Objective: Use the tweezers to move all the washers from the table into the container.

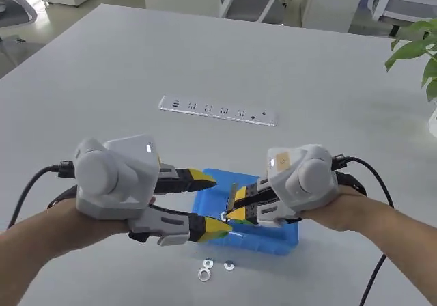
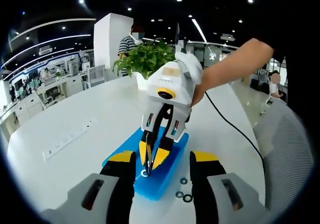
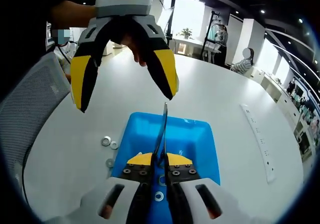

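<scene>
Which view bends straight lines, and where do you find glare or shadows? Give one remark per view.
Head view: even light, straight table edges, faint shadows by the washers. Left gripper view: fisheye curves the table rim; ceiling lamps glare; the near left tongs loom large. Right gripper view: the power strip bows; the tweezers are sharp.

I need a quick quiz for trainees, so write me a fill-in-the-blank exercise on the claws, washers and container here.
1. The right claw is shut on the ____.
2. The left claw is ____, holding nothing.
3. ____ washers lie on the table beside the container.
4. The container is coloured ____.
Missing words: tweezers; open; three; blue.
</scene>
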